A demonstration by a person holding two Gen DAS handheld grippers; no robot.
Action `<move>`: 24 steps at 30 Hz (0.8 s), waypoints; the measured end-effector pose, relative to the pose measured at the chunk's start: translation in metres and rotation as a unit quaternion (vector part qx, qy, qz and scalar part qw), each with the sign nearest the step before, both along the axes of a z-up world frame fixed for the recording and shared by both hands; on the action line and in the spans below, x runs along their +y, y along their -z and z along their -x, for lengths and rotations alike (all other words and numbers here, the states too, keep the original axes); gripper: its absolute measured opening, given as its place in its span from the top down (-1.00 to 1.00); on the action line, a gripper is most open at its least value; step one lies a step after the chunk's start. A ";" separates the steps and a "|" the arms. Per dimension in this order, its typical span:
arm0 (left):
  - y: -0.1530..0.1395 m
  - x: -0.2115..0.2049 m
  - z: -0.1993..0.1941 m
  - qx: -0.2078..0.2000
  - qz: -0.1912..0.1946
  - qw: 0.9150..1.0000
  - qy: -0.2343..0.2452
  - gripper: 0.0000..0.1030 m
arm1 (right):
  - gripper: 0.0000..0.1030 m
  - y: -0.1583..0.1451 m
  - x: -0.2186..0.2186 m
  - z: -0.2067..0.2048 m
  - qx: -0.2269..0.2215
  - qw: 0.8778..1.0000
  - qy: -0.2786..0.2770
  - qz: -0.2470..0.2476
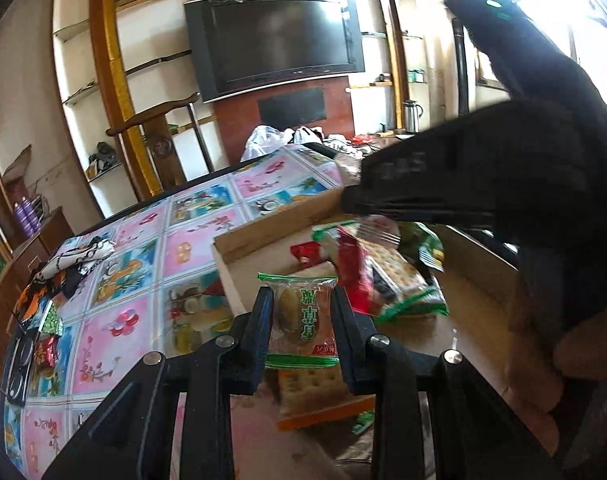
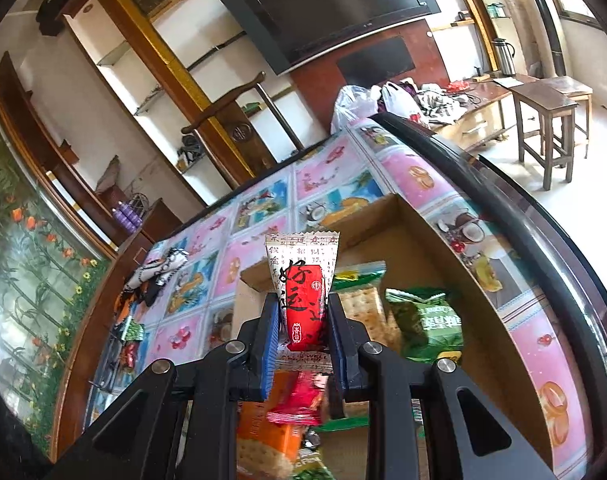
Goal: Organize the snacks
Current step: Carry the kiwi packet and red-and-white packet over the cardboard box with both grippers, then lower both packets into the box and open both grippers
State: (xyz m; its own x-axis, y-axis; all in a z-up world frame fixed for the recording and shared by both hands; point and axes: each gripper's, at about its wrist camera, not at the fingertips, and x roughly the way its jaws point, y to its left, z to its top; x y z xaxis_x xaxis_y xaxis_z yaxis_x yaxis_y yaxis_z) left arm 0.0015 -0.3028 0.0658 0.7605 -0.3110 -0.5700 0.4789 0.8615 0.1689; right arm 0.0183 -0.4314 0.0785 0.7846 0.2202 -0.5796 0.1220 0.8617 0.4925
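My left gripper (image 1: pixel 301 304) is shut on an orange snack packet (image 1: pixel 303 320) with green crimped ends, held over the near corner of a cardboard box (image 1: pixel 263 236). Inside the box lie a cracker packet (image 1: pixel 399 276) and other red and green wrappers. The right gripper (image 1: pixel 353 200) reaches in blurred from the right, above the box. In the right wrist view, my right gripper (image 2: pixel 301 320) is shut on a red-and-white packet (image 2: pixel 303 292) standing upright between its pads, over the box (image 2: pixel 407 220). Below it lie a green packet (image 2: pixel 427 324), crackers (image 2: pixel 363 304) and an orange cracker packet (image 2: pixel 263 436).
The box sits on a table with a colourful picture-tile cover (image 1: pixel 143 248). A patterned cloth (image 1: pixel 83 256) and a few small snacks (image 1: pixel 47 348) lie at its left edge. A wooden chair (image 1: pixel 163 128) stands behind, stools (image 2: pixel 543 120) on the floor at right. A person's hand (image 1: pixel 575 360) holds the right gripper.
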 end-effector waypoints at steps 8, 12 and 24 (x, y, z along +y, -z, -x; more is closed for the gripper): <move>0.013 -0.007 0.002 0.008 -0.002 1.000 0.015 0.44 | 0.54 0.015 -0.003 -0.009 0.039 0.999 0.004 0.012; 0.016 -0.006 0.000 0.015 0.004 1.000 0.014 0.43 | 0.52 0.019 -0.002 -0.011 0.048 0.999 0.002 0.016; 0.016 -0.002 -0.003 0.019 0.008 1.000 0.010 0.22 | 0.22 0.020 -0.003 -0.010 0.056 0.998 0.005 0.017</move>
